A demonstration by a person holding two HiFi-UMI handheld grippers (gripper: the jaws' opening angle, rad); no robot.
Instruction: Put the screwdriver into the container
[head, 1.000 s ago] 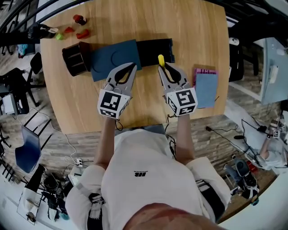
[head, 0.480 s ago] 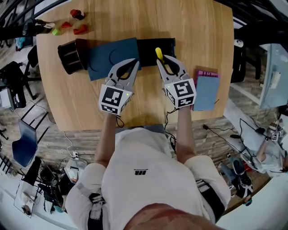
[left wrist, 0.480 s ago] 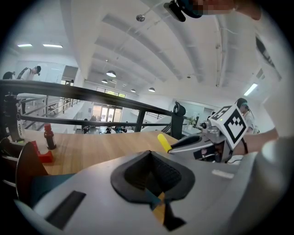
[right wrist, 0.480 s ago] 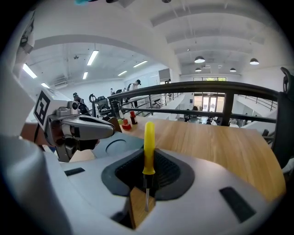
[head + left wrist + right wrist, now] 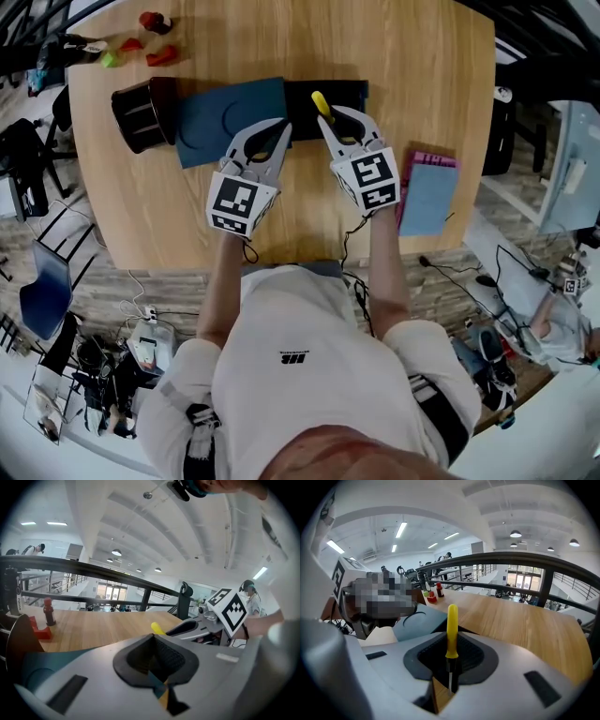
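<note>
The screwdriver [image 5: 321, 103] has a yellow handle [image 5: 452, 627] and a thin metal shaft. My right gripper [image 5: 336, 123] is shut on it, and the handle sticks out past the jaws above a flat black case [image 5: 328, 95]. In the left gripper view the yellow handle [image 5: 158, 628] shows just beyond my jaws. A round black container [image 5: 142, 114] stands at the left end of a blue mat [image 5: 228, 118]. My left gripper [image 5: 275, 130] hovers over the mat's right edge, its jaws together with nothing between them.
A pink and blue notebook [image 5: 426, 192] lies to the right of the right gripper. Small red and green toys [image 5: 150, 42] sit at the table's far left corner. The wooden table [image 5: 309, 225] ends close to my body, with chairs and cables on the floor around it.
My right gripper has carried the screwdriver a little forward and to the left, over the black case. The left gripper has stayed over the blue mat's right edge.
</note>
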